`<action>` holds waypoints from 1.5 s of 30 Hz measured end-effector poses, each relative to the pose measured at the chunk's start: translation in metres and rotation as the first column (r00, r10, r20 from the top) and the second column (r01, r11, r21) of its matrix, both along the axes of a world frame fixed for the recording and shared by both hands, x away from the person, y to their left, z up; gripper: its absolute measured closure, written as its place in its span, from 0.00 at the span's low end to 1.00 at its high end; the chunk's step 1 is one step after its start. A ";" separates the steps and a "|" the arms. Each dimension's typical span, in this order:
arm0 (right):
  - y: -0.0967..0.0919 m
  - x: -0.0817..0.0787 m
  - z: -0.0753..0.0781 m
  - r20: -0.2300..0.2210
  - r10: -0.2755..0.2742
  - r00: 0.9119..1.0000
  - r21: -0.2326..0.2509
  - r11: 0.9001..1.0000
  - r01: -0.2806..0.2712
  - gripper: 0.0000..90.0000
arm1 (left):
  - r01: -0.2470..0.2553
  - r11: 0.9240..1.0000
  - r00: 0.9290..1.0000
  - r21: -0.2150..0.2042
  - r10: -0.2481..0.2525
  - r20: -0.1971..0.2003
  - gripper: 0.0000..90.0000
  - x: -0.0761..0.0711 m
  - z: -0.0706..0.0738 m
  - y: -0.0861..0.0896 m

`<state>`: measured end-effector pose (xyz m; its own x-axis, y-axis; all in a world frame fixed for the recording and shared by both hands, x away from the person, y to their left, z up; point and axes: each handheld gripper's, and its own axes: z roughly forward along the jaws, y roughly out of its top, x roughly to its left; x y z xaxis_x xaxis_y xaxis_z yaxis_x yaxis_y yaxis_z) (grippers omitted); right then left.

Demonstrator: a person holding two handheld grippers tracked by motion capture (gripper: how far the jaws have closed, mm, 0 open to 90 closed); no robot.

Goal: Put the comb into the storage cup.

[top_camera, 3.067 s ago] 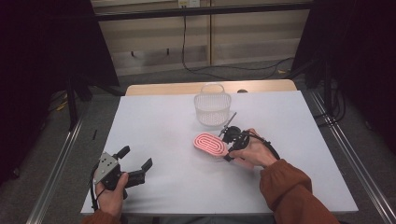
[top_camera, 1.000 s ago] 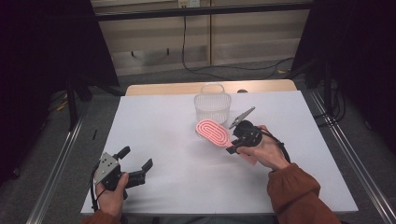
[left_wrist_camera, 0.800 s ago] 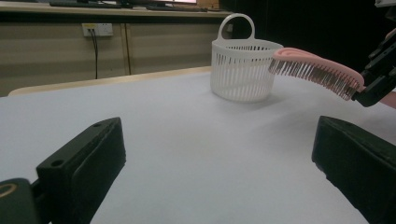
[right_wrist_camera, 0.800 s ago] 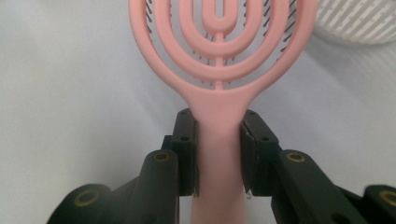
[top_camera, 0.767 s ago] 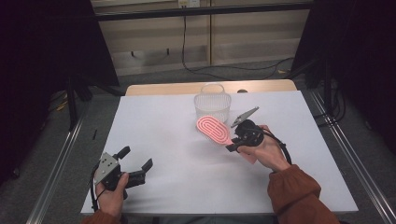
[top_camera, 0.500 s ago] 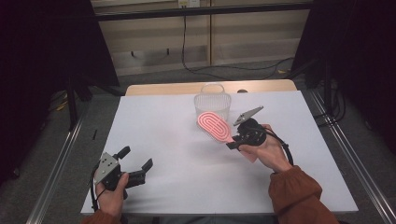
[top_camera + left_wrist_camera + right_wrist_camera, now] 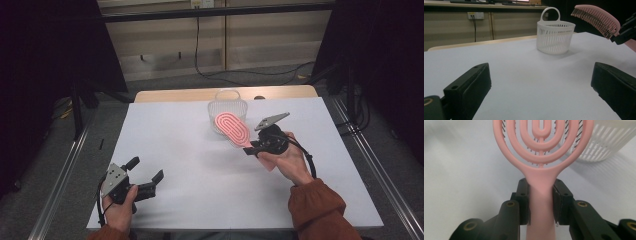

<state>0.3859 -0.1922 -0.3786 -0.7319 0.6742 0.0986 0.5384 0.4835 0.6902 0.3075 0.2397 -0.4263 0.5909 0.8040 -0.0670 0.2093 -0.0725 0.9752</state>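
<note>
- Table (image 7: 200,150): a flat white top, matt and unmarked, with a strip of pale wood showing along its far edge; it carries only a basket, and both grippers are over it.
- Room: a beige panelled wall at the back with a white socket plate (image 7: 475,15) and a black cable (image 7: 197,45) hanging down to the grey floor; dark curtains hang at both sides, and metal rails run along the floor beside the table.
- Writing: no brand, label or lettering can be read on any surface.
- Basket (image 7: 230,107): white plastic, slotted wall, one arched handle — upright near the far edge of the table, at about its middle.
- Hairbrush (image 7: 233,128): pink, with an oval head of looped ribs and dark bristles; it is held off the table, head raised and tilted toward the basket, just in front of the basket's rim in the high view. In the left gripper view its bristles face downward, beside the basket.
- Right gripper (image 7: 541,200): clamped on the hairbrush handle, one pad pressed to each side of it; the hand wears an orange sleeve (image 7: 320,210).
- Left gripper (image 7: 146,176): jaws spread wide with nothing between them — it sits low over the near left part of the table, well apart from the basket.
</note>
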 end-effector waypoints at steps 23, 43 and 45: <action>-0.010 -0.002 0.006 0.099 -0.082 0.992 0.091 0.993 0.074 0.78 | -0.005 1.000 1.000 -0.001 0.005 0.007 0.03 0.000 0.000 0.000; -0.014 -0.001 0.010 0.181 -0.121 0.976 0.168 0.982 0.090 0.78 | -0.003 1.000 1.000 -0.002 0.003 0.009 0.03 -0.001 0.000 0.000; -0.014 -0.001 0.010 0.193 -0.126 0.973 0.180 0.979 0.091 0.78 | -0.003 1.000 1.000 -0.004 0.003 0.008 0.03 -0.001 0.000 0.000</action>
